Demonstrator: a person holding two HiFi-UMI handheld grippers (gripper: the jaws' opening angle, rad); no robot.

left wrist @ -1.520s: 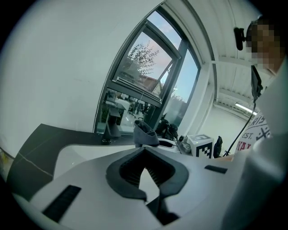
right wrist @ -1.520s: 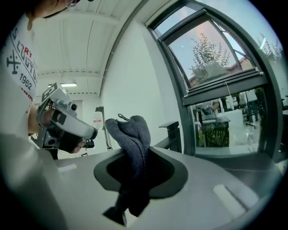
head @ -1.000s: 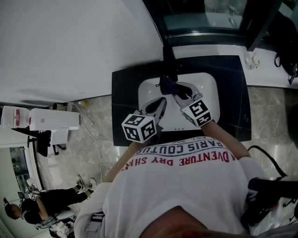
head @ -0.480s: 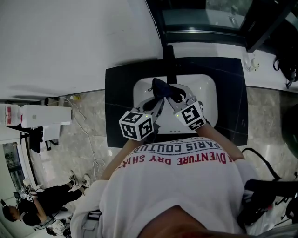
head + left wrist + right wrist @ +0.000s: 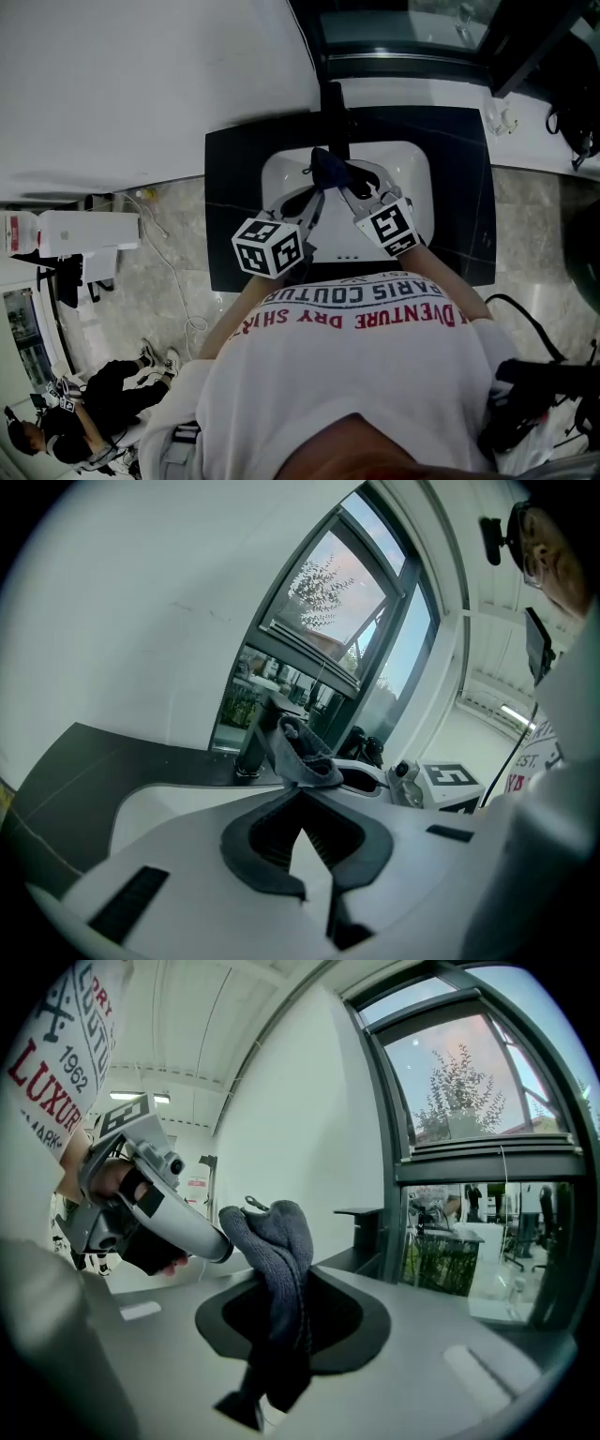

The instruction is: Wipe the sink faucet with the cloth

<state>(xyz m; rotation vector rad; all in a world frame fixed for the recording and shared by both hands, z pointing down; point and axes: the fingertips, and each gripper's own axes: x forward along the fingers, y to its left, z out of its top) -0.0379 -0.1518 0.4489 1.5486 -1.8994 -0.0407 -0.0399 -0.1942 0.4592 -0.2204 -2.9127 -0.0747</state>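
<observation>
A dark blue-grey cloth (image 5: 326,167) hangs bunched over the white sink (image 5: 412,187), just in front of the black faucet (image 5: 334,114). My right gripper (image 5: 349,190) is shut on the cloth (image 5: 277,1241), which runs between its jaws and bulges above them. My left gripper (image 5: 317,190) comes in from the left, its jaws closed to a narrow gap on the cloth's lower edge (image 5: 298,752). In the left gripper view the faucet (image 5: 251,747) stands upright right behind the cloth, and the right gripper's marker cube (image 5: 450,780) shows beside it.
The sink sits in a dark countertop (image 5: 459,187) below a window (image 5: 403,28). A white wall (image 5: 141,84) runs along the left. On the marble floor stand a white appliance (image 5: 84,230) with cables and, far lower left, a seated person (image 5: 66,436).
My left gripper has moved up and inward from below the basin's middle until its tips meet the cloth. The right gripper has kept hold of the cloth near the faucet.
</observation>
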